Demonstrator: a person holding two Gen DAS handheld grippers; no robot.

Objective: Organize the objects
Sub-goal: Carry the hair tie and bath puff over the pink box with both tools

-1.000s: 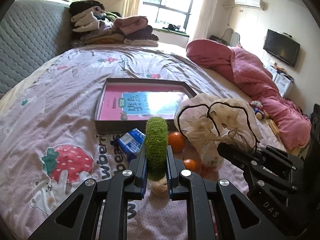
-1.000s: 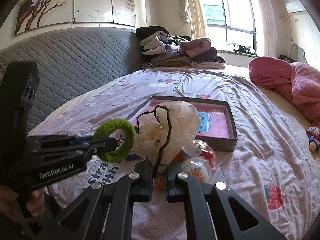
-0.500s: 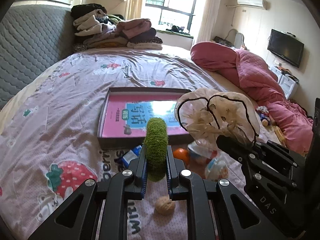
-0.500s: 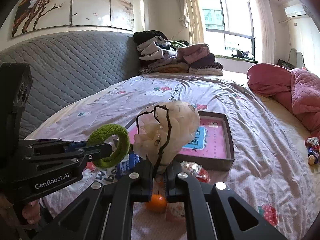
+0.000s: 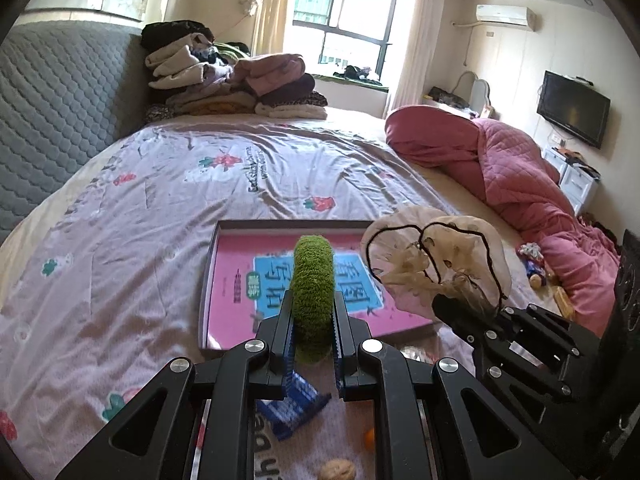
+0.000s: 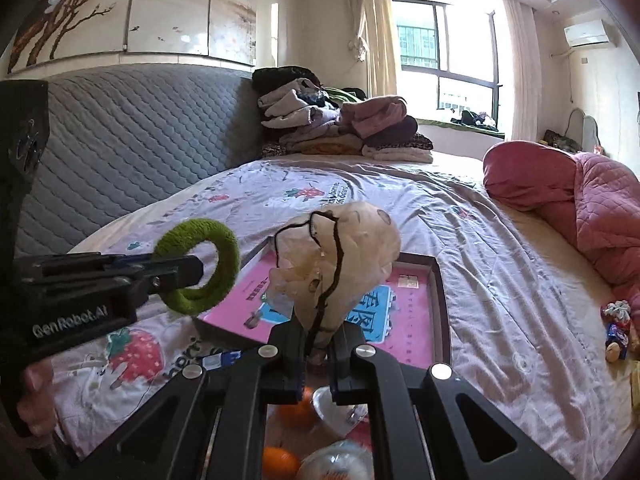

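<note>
My left gripper (image 5: 313, 320) is shut on a green fuzzy ring (image 5: 313, 292), held upright above the bed; the ring also shows in the right wrist view (image 6: 199, 266). My right gripper (image 6: 318, 340) is shut on a crumpled beige mesh bag with a black drawstring (image 6: 340, 256), which also shows in the left wrist view (image 5: 436, 268). A shallow dark box holding a pink book (image 5: 256, 276) lies on the bed ahead of both grippers (image 6: 416, 320). Both grippers hang above the box's near edge.
Oranges (image 6: 298, 408), a clear plastic ball (image 6: 340, 460), a blue packet (image 5: 294, 408) and a walnut (image 5: 338, 470) lie on the sheet below. Folded clothes (image 5: 228, 80) sit at the headboard. A pink quilt (image 5: 520, 168) lies at right.
Both grippers have risen and moved forward toward the box, each keeping its hold. The loose items on the sheet now sit lower in both views.
</note>
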